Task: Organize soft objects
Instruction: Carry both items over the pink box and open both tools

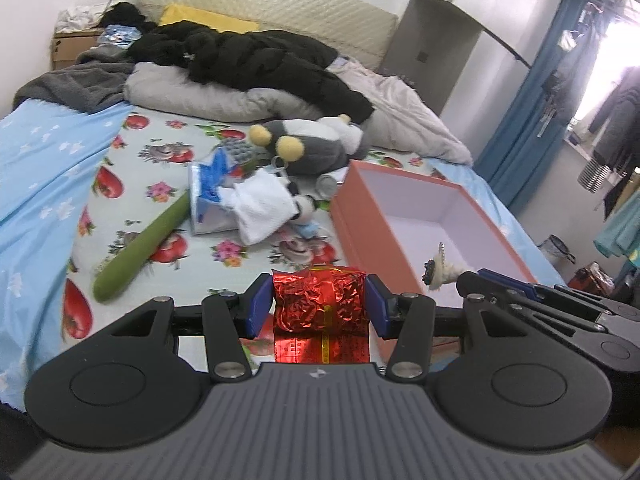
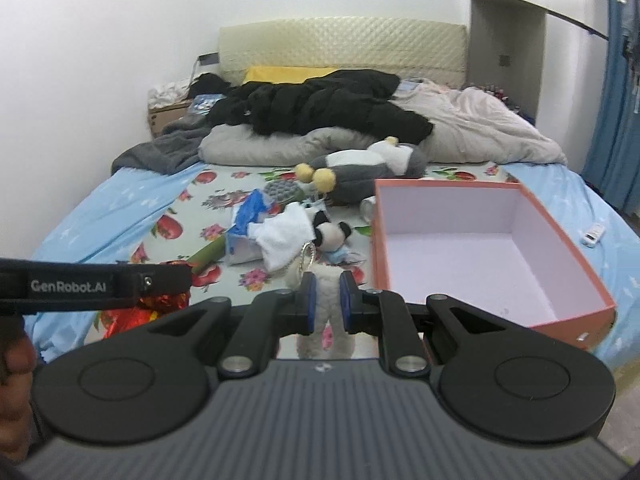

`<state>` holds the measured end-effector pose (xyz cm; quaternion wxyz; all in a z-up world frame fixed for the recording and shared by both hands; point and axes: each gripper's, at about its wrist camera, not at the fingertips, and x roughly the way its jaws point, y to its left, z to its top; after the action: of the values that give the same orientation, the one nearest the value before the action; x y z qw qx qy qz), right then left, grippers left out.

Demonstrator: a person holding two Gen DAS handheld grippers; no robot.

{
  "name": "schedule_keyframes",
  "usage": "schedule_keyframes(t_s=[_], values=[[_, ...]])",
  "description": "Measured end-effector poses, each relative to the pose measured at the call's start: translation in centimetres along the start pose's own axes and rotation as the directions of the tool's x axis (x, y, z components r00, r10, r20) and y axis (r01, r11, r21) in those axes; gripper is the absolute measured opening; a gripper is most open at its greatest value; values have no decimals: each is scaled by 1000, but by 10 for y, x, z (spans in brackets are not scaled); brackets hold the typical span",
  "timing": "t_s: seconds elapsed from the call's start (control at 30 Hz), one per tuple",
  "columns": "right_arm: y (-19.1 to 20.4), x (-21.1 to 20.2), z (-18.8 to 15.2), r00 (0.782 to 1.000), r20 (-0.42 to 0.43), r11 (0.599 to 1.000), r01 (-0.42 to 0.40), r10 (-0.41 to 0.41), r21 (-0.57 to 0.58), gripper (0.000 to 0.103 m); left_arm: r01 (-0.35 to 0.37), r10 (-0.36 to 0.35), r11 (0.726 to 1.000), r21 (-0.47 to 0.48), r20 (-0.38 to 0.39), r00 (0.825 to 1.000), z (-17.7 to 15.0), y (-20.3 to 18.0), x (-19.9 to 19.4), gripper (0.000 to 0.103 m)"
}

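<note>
Right up close, the left gripper [image 1: 319, 307] is clamped on a crinkled red foil packet [image 1: 319, 304], its blue pads pressing the sides in, with the packet's printed tail hanging below the jaws. It is held just left of the near corner of the orange box [image 1: 362, 240], likely so it can be swung over the wall and dropped in. Beside it, the right gripper [image 2: 327, 299] squeezes a fluffy white plush keychain [image 2: 326, 308]; the metal ring [image 2: 309, 254] sticks up ahead of the fingers and the plush legs dangle beneath. From the left wrist view that plush pokes over the box's near edge, so I judge it is the next thing to go inside. The box sits open on the bed's right side, white-lined and, as far as I can see, holding nothing yet.

Further out, a loose heap waits on the floral sheet [image 1: 160, 152]: a green plush stick [image 1: 140, 244], a tissue pack [image 1: 210, 200], a white cloth [image 1: 262, 204] and a small panda toy [image 2: 330, 234]. Beyond lies a grey-and-white stuffed toy [image 1: 316, 144], then a black jacket [image 1: 248, 60] over pillows by the headboard.
</note>
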<state>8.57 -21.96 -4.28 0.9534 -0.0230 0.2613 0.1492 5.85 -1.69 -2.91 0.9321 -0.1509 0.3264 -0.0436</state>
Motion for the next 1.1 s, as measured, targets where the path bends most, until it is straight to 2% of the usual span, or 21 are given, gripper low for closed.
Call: schedule_keyframes(t_s=[0.47, 0.7, 0.87, 1.1], values=[[-52, -29, -11, 991, 14, 986, 130, -132, 103, 16, 143, -137, 987, 76, -77, 988, 0, -60, 33, 56], [-86, -9, -12, 985, -21, 971, 174, -173, 162, 16, 194, -180, 975, 107, -125, 976, 16, -84, 72, 56], [-113, 13, -6, 979, -40, 962, 203, -199, 184, 16, 228, -208, 966, 119, -161, 965, 35, -103, 114, 56], [-147, 49, 2, 977, -89, 957, 207, -192, 204, 16, 240, -209, 960, 143, -202, 957, 58, -131, 170, 56]])
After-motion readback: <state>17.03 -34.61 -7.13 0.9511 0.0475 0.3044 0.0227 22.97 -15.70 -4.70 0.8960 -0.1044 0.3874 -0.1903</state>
